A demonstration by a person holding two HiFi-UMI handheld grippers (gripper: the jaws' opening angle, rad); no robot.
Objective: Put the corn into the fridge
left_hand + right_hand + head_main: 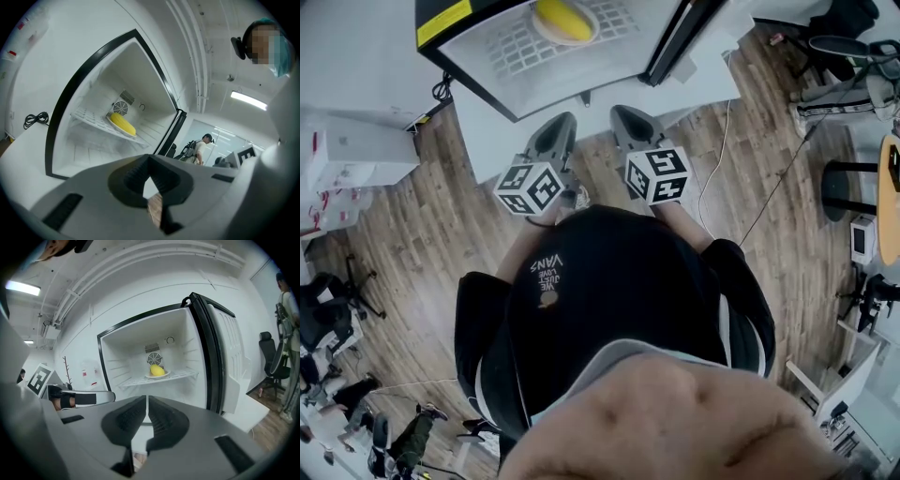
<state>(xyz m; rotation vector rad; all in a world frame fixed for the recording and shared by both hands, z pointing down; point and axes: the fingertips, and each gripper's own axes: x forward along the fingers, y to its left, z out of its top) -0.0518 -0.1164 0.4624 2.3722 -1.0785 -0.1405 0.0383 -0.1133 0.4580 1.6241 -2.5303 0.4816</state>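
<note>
Corn [562, 19] already lies in the fridge [473, 56], straight ahead of the left gripper [563, 122] and right gripper [623, 114], both closed on nothing, with the open door [677, 42] nearer the right one.

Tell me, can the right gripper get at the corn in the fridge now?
Probably yes. The fridge door stands open, and nothing stands between the right gripper and the corn on its plate. Its shut jaws must open first.

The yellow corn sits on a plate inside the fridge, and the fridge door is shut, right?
Not quite: the fridge door is open. The right gripper view shows it standing wide, with the corn on its plate on the shelf inside the fridge.
</note>
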